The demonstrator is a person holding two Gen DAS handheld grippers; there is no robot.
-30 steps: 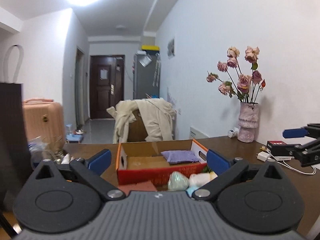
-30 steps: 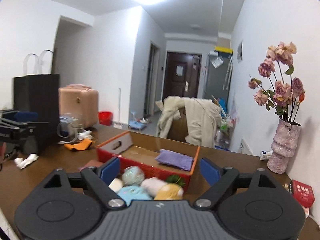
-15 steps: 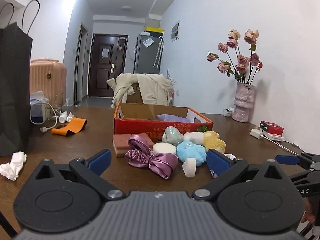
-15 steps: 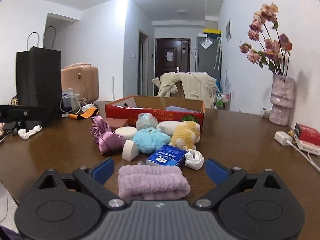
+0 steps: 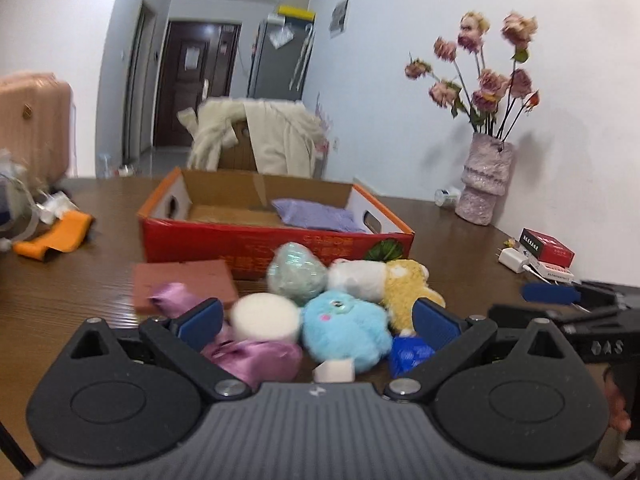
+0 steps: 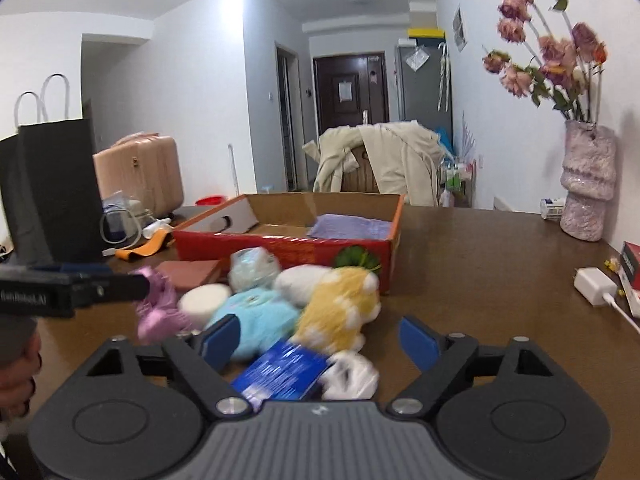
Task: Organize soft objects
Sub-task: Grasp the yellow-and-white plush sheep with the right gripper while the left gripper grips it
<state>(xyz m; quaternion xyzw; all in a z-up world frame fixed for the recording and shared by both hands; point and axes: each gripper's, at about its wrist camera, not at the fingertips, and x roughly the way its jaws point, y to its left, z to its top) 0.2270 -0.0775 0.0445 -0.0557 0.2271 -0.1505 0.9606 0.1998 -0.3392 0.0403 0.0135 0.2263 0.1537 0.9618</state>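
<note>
Nearer now: blue plush (image 5: 344, 330) between left fingers (image 5: 202, 318).

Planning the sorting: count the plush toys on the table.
2. The blue plush lies at the front of the pile before the box; the yellow plush leans beside it to the right. Others may be hidden underneath.

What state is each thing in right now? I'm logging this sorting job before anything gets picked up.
left gripper: open, holding nothing
right gripper: open, jaws just closing somewhat, nothing gripped
red box: open-topped, upright on the table
purple cloth: lying flat inside the box
blue plush: on the table, outside the box
yellow plush: on the table, outside the box
</note>
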